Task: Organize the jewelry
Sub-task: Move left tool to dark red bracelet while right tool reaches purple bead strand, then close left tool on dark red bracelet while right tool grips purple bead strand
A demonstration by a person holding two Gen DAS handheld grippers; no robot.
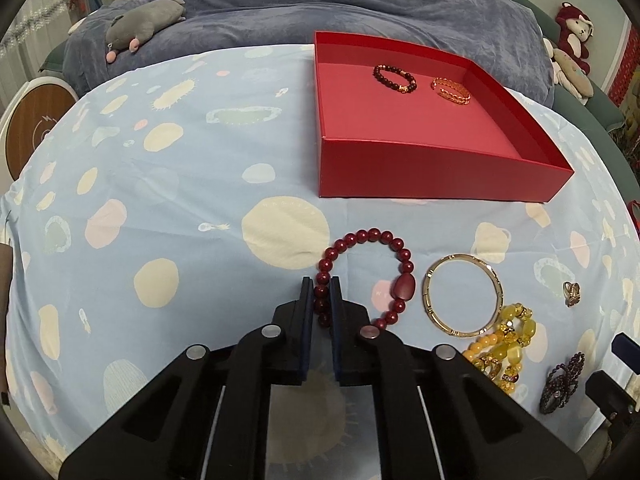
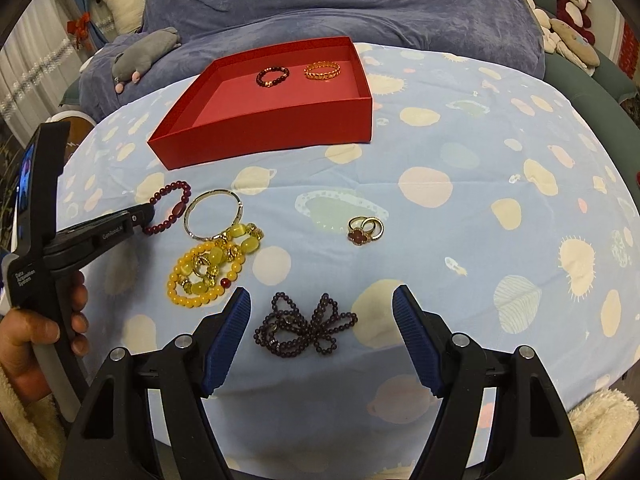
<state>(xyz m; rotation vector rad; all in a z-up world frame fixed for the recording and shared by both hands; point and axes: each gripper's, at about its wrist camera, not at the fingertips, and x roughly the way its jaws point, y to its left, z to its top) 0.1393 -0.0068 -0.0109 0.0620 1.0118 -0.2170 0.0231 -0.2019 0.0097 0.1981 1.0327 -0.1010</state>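
Spread over a bed, blue spotted cloth (image 1: 160, 208) holds the red bead bracelet (image 1: 362, 276) near the red cardboard box (image 1: 440, 168); left gripper (image 1: 321, 292) pinches its near-left beads, light, floppy, likely slippery, while right gripper (image 2: 322, 304) gapes around purple beads (image 2: 304, 328).

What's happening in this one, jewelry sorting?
Yes. A person with two handheld grippers is moving jewelry into the red box, which holds two bracelets. The left gripper is shut on the dark red bead bracelet, lying on the cloth. The right gripper hangs open over the purple bead strand. The gold bangle, yellow beads and rings wait.
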